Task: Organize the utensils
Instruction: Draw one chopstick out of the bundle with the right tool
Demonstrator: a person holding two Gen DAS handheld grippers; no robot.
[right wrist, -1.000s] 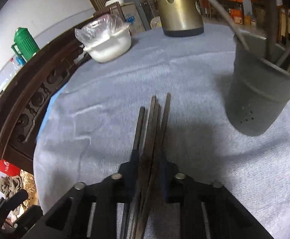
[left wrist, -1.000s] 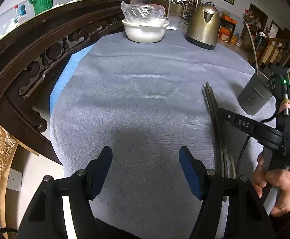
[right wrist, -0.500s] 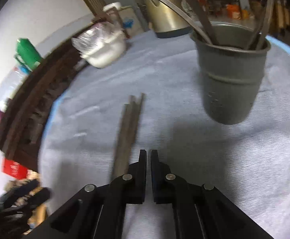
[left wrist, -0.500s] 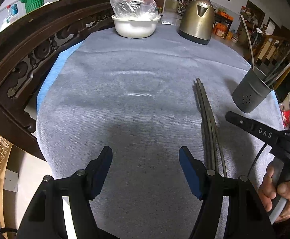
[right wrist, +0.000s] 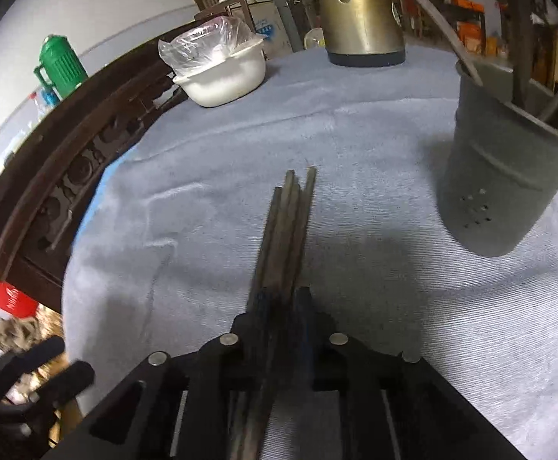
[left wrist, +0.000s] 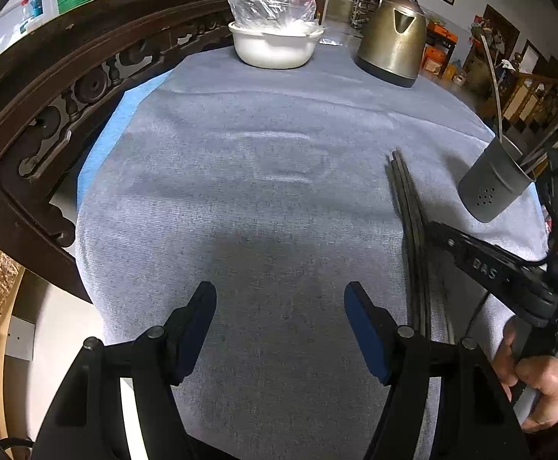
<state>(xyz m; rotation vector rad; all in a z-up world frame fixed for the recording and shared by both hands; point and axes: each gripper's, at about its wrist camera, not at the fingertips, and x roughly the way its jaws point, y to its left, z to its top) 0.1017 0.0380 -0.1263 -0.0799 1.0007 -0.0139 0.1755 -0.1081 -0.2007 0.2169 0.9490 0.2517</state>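
Fingers of my right gripper [right wrist: 282, 303] pinch the chopsticks [right wrist: 286, 222]; my left gripper [left wrist: 280, 318] gapes, holding nothing. Nearby stand the utensil cup [right wrist: 509, 176], kettle [right wrist: 359, 19] and bowl [right wrist: 225, 76].

A grey-clothed table [left wrist: 263, 207] bears chopsticks [right wrist: 286, 222], a utensil cup [right wrist: 501, 176], a kettle [left wrist: 392, 38] and a white bowl [left wrist: 273, 44]

My left wrist camera looks forward and down along my open fingers [left wrist: 363, 329] over the bench [left wrist: 263, 207]. My right one sits low and close over the chopsticks [right wrist: 282, 230]. Both views share the kettle [left wrist: 392, 38], white bowl [right wrist: 225, 76], grey holder [right wrist: 505, 176] and those chopsticks.
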